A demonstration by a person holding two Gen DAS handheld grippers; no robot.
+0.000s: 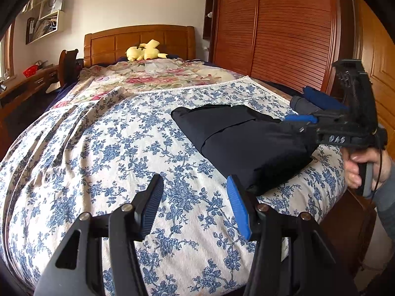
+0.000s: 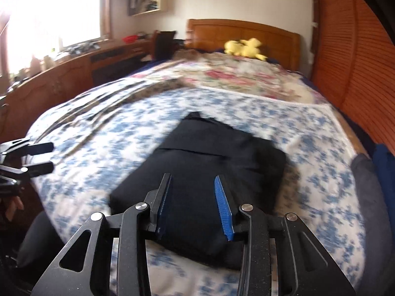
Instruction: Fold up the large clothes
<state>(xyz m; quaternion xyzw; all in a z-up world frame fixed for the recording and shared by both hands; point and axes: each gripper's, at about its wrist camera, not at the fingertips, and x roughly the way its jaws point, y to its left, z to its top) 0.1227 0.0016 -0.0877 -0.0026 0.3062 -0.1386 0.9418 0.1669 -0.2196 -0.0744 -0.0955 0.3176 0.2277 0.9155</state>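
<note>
A folded black fabric garment [image 2: 209, 180] lay on the blue-flowered white bedspread [image 1: 111, 148]. Both tools, left [image 1: 195, 197] and right [image 2: 193, 194], gaped open beside it, gripping nothing.

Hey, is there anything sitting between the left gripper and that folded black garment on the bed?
Nothing visible. The left gripper is open over bare blue-flowered bedspread, and the black garment lies just ahead and to its right. The right gripper, also open, is over the garment's near end, not in the left one's path.

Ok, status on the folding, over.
Left gripper open, off the cloth. Right gripper open above the folded black garment. Nothing in the way.
</note>
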